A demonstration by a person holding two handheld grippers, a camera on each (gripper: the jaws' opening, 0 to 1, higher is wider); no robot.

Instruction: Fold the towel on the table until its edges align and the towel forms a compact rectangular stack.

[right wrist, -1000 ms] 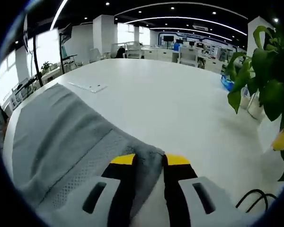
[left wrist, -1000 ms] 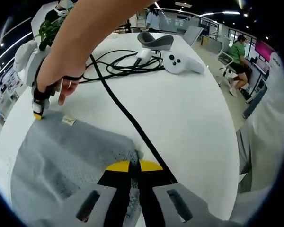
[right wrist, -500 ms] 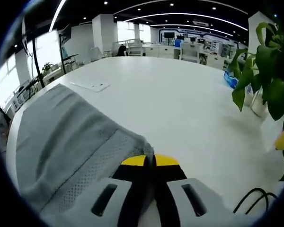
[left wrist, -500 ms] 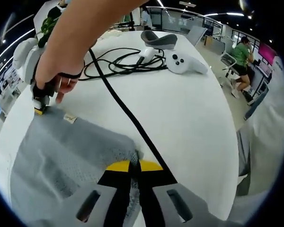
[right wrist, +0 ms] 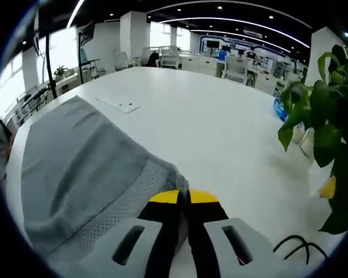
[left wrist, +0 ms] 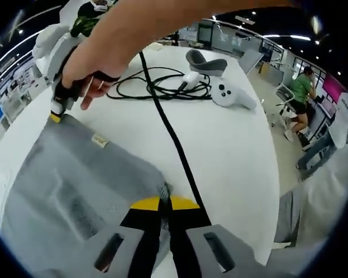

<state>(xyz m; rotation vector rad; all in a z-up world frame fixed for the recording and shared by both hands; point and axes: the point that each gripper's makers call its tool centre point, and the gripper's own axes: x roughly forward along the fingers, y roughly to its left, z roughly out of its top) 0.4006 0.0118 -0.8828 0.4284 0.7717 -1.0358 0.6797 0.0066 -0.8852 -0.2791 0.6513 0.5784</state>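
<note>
Both claws, left and right, hide the gripped towel corners.

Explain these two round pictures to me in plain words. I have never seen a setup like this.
A person holds a two-jaw claw in each hand, and a fisheye camera rides on each. The left gripper view looks along the left claw, shut on one corner of a grey towel. The right gripper view looks along the right claw, shut on another corner of the towel. In the left gripper view the person's hand holds that right claw at the far corner. The towel lies on a white table. Coiled black cables and a white controller also lie there.
</note>
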